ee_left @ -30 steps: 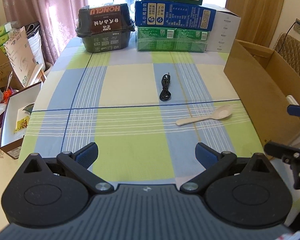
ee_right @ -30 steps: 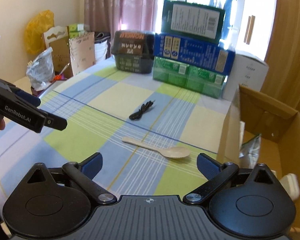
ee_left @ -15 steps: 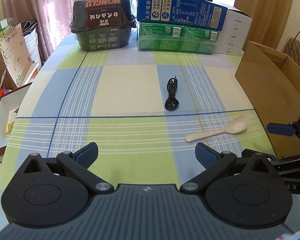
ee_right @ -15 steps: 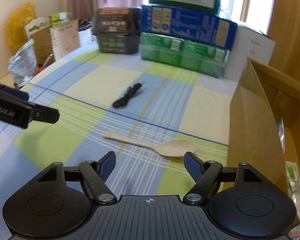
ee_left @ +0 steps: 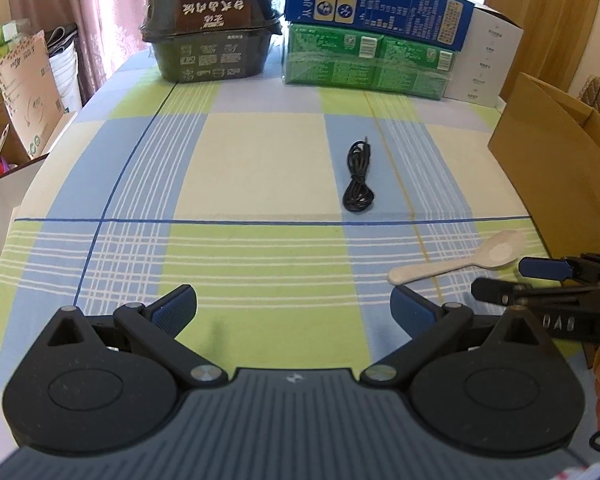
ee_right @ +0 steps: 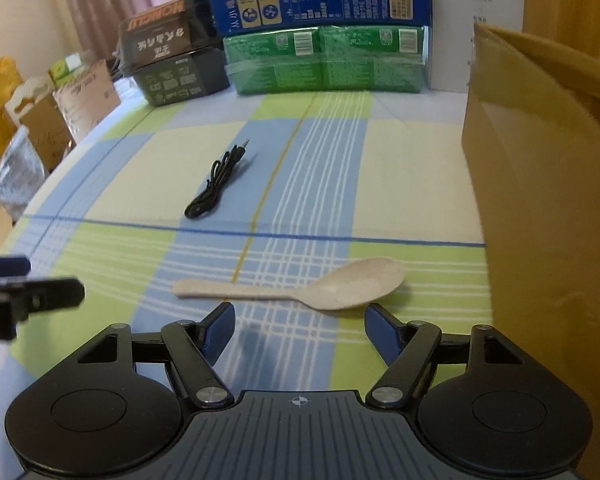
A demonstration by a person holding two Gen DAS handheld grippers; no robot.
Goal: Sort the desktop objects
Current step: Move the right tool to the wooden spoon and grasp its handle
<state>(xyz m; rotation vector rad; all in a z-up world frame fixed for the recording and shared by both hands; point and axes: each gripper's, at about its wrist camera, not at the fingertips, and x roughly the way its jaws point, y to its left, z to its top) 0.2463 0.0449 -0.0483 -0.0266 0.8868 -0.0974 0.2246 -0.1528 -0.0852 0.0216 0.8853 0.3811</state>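
1. While both grippers hang over the checked tablecloth, the right gripper now sits low and close to the spoon; a second ago it was higher and farther back, with the spoon small in mid-frame.
2. Its jaws stand wide apart and hold nothing; the spoon lies flat just beyond the fingertips, bowl to the right of the frame, handle to the left.
3. The left gripper is also wide open and empty, and has drifted forward, so the cable sits nearer in its view.
4. In the left view the right gripper shows at the right edge, just below the spoon's bowl.
5. The cardboard box fills the right side of the right view, close beside the spoon.
6. My reading: the approach is nearly done, so the spoon is the next item to be picked and probably dropped in the box; the cable waits, untouched, upper centre.
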